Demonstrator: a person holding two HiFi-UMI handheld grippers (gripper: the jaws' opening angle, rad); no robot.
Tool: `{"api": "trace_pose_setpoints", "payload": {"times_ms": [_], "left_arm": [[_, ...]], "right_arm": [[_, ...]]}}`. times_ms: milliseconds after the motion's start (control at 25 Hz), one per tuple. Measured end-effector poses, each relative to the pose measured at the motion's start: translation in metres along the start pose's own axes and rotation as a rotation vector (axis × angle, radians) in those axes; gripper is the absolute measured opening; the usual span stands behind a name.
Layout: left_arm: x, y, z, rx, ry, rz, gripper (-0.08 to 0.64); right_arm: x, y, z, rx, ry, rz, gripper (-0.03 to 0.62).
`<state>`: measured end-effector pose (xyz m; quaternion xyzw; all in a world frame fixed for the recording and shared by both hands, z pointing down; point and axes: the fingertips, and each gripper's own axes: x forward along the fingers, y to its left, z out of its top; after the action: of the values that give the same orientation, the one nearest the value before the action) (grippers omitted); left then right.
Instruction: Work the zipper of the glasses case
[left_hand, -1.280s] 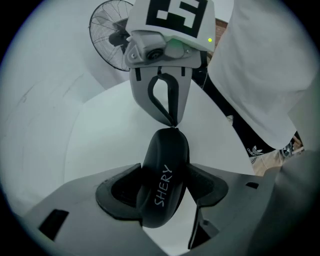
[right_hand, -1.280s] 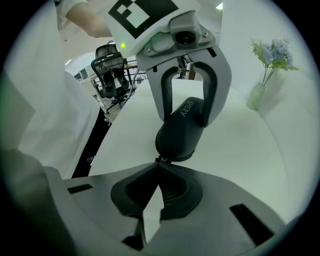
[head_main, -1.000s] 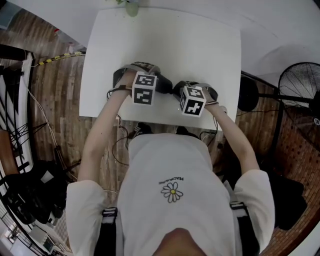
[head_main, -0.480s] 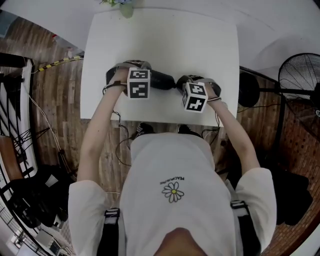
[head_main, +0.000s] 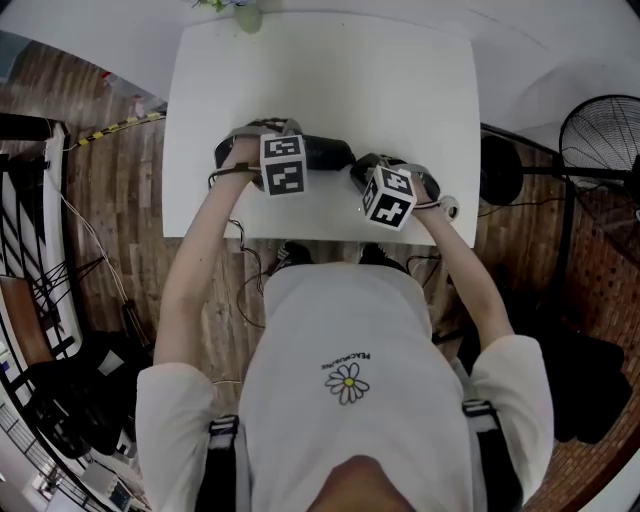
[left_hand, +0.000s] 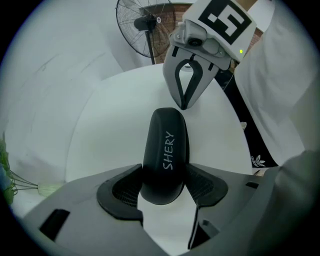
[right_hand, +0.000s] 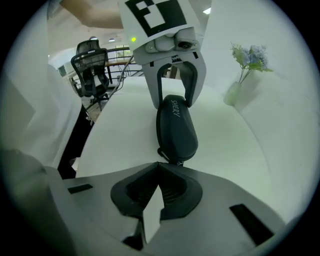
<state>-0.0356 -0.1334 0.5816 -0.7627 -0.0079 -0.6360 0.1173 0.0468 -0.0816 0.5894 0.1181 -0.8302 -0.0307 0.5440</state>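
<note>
Two jaws of left gripper (left_hand: 163, 186) just closed onto glasses case (left_hand: 165, 142) (black); right gripper (right_hand: 159, 169) pressed together

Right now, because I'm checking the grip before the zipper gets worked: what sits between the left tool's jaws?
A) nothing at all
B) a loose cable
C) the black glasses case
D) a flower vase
C: in the left gripper view, one end of the black glasses case lies between the jaws of the left tool, which have just been closing and now press on its two sides.
</note>
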Motion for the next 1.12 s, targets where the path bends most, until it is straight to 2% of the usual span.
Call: {"api": "trace_pose_setpoints", "payload": {"times_ms": [80, 240, 280, 320, 400, 600, 760, 840, 920, 960, 1000, 1040, 1120], "left_arm": [[-0.001, -0.001, 0.000, 0.000, -0.019, 0.008, 0.278], [-0.001, -0.001, 0.001, 0.001, -0.030, 0.006, 0.278], [-0.001, -0.001, 0.001, 0.002, -0.028, 0.004, 0.278], [0.000, -0.001, 0.000, 0.003, -0.025, 0.001, 0.278], [0.000, -0.001, 0.000, 0.003, -0.025, -0.003, 0.278], [0.000, -0.002, 0.002, 0.003, -0.037, 0.000, 0.278], [0.000, -0.001, 0.001, 0.001, -0.043, 0.000, 0.278], [-0.001, -0.002, 0.002, -0.004, -0.049, 0.003, 0.278], [-0.001, -0.002, 0.002, -0.005, -0.052, 0.010, 0.278], [-0.001, -0.002, 0.002, -0.004, -0.052, 0.014, 0.278], [-0.001, -0.002, 0.002, -0.003, -0.050, 0.017, 0.278], [-0.001, -0.002, 0.002, -0.003, -0.048, 0.020, 0.278], [-0.001, -0.001, 0.003, -0.004, -0.048, 0.022, 0.278]], "right_arm": [[0.003, 0.000, -0.001, 0.030, -0.005, -0.031, 0.006], [-0.004, -0.023, -0.008, 0.282, -0.053, -0.114, 0.015], [-0.005, -0.027, -0.010, 0.338, -0.063, -0.113, 0.089], [-0.005, -0.030, -0.011, 0.386, -0.077, -0.104, 0.132], [-0.003, -0.031, -0.009, 0.458, -0.111, -0.074, 0.133], [0.006, -0.028, -0.006, 0.548, -0.131, -0.039, 0.059], [0.008, -0.031, -0.009, 0.650, -0.154, -0.005, 0.048], [0.004, -0.031, -0.008, 0.595, -0.131, -0.033, 0.038], [-0.001, -0.032, -0.008, 0.409, -0.037, -0.148, 0.032], [-0.001, -0.032, -0.009, 0.302, 0.024, -0.212, 0.009], [0.001, -0.032, -0.010, 0.230, 0.067, -0.253, 0.009], [0.003, -0.032, -0.011, 0.217, 0.080, -0.259, 0.009], [0.004, -0.032, -0.012, 0.333, 0.032, -0.194, 0.009]]}}
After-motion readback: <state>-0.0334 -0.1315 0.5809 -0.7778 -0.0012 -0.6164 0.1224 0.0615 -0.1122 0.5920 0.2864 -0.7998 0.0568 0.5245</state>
